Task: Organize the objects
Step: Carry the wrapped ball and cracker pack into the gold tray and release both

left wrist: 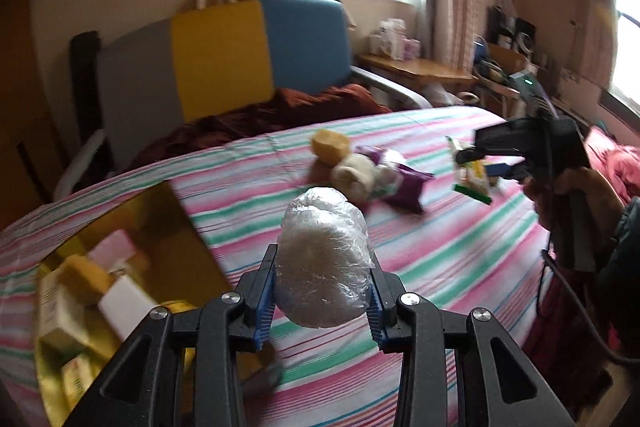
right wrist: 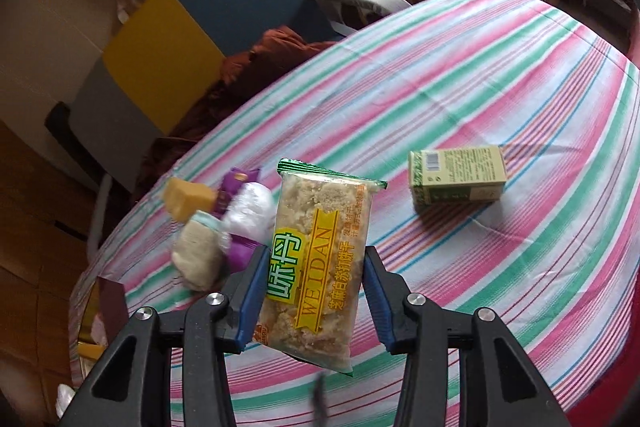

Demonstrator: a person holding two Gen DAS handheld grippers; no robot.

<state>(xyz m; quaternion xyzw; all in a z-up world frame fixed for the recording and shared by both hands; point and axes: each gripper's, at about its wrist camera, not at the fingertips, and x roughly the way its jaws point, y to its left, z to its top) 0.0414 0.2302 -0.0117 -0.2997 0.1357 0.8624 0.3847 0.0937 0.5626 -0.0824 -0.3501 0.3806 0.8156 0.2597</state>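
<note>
My left gripper (left wrist: 322,301) is shut on a clear-wrapped white bundle (left wrist: 324,259), held above the striped bedsheet (left wrist: 440,227). A gold box (left wrist: 120,267) with several small boxes inside lies at the left. My right gripper (right wrist: 316,291) is shut on a yellow-and-green biscuit packet (right wrist: 320,259), held above the sheet; it also shows in the left wrist view (left wrist: 476,167). A pile of snacks (left wrist: 360,171) lies mid-bed: a yellow block (right wrist: 186,201), a beige roll (right wrist: 198,253), a white wrapped bundle (right wrist: 250,211) and a purple packet (right wrist: 236,183). A green box (right wrist: 458,179) lies on its own.
A grey, yellow and blue chair (left wrist: 224,63) with a brown blanket (left wrist: 280,111) stands beyond the bed. A wooden desk (left wrist: 416,71) with clutter is at the back right. A red cover (right wrist: 624,367) lies at the bed's right edge.
</note>
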